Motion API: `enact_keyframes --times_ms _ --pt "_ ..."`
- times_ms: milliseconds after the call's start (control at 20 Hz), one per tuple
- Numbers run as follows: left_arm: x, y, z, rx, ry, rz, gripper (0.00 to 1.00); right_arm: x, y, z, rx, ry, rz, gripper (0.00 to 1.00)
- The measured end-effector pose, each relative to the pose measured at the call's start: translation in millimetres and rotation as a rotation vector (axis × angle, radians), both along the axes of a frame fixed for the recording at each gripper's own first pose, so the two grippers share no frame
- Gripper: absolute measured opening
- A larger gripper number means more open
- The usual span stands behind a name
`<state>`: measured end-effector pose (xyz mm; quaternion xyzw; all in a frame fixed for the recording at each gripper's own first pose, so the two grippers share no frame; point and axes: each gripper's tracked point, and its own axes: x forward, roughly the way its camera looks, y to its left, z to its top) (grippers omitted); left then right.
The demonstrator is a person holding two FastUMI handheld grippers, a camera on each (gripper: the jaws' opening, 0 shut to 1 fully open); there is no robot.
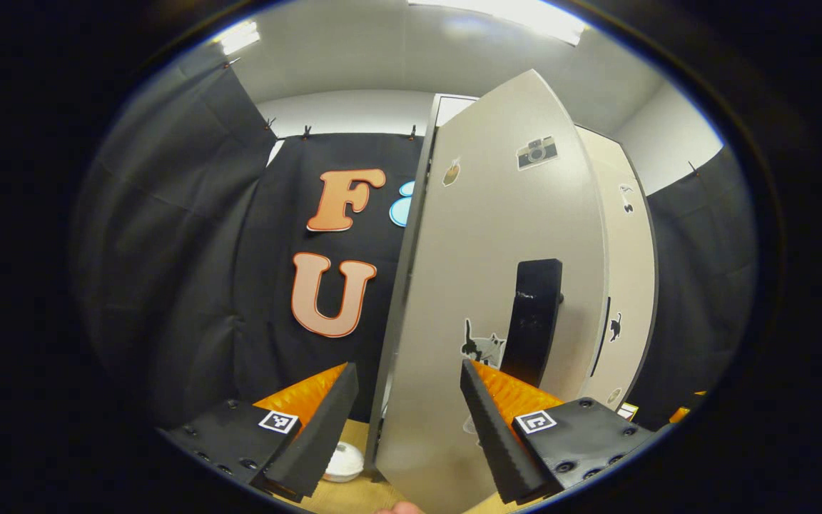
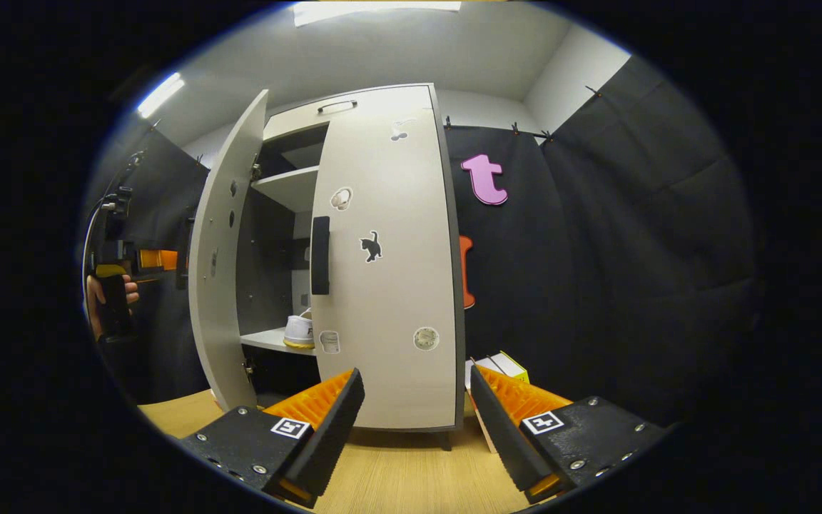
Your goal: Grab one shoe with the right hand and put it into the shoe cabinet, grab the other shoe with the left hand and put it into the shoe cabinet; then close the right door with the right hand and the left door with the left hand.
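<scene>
Black-cloth booth w/ white ceiling and strip lights; pale wood floor under the shoe cabinet [image 2: 354, 107]. Progress, judging by layout: right door [image 2: 382, 271] looks shut or nearly so, left door [image 2: 222, 271] stands wide open, so that's what's left. One white shoe [image 2: 299, 331] sits on the lower shelf [image 2: 268, 341]; 2nd shoe prob. behind the right door, can't tell. Left tongs [image 1: 407, 421] spread wide, empty, straddling the left door's edge [image 1: 400, 300], its black handle [image 1: 534, 321] just ahead. Right tongs [image 2: 414, 421] wide open, empty, facing the cabinet. Small boxes [image 2: 500, 368] beside the cabinet.
</scene>
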<state>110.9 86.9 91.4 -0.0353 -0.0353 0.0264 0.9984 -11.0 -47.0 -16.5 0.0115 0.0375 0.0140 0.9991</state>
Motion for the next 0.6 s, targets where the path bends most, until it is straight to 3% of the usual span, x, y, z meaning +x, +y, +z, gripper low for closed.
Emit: enact_keyframes --times_ms 50,400,600 --pt "5 -9 -1 -0.003 0.002 -0.021 0.99 0 -2 0 0.001 0.001 -0.005 0.92" --pt "37 -85 -13 0.009 0.014 -0.165 0.99 1 -18 -4 -0.002 0.008 -0.049 0.93" --pt "46 -99 -10 0.060 -0.001 -0.158 0.96 4 -24 -5 0.011 0.008 -0.065 0.93"
